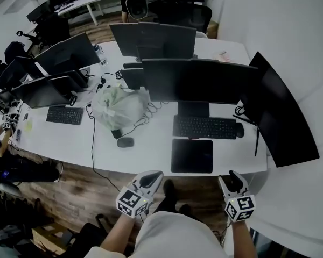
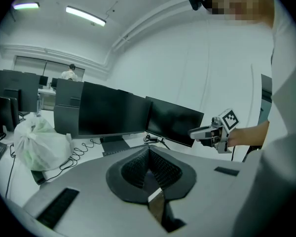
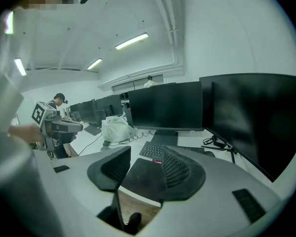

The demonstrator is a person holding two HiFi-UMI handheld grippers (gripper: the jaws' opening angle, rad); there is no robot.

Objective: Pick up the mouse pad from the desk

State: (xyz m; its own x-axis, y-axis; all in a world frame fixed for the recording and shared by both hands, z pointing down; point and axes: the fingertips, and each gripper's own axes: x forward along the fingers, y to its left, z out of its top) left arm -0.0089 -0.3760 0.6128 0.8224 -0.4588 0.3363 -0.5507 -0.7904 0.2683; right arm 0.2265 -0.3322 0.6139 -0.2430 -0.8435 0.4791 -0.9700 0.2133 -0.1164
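Note:
The black rectangular mouse pad [image 1: 191, 156] lies flat at the white desk's [image 1: 151, 155] front edge, just in front of a black keyboard [image 1: 204, 127]. Both grippers hover off the desk's front edge, over the floor. My left gripper [image 1: 153, 175] is to the pad's lower left, its jaws meeting at the tips with nothing held [image 2: 148, 154]. My right gripper [image 1: 234, 176] is to the pad's lower right, open and empty. In the right gripper view the mouse pad [image 3: 143, 179] shows through the gap between the spread jaws of the right gripper [image 3: 140, 169], still some way ahead.
A black monitor [image 1: 199, 79] stands behind the keyboard and a large curved monitor [image 1: 280, 117] at the right end. A mouse [image 1: 239, 129] sits right of the keyboard, another mouse [image 1: 125, 142] left of the pad. A white plastic bag [image 1: 118, 106] and cables lie further left.

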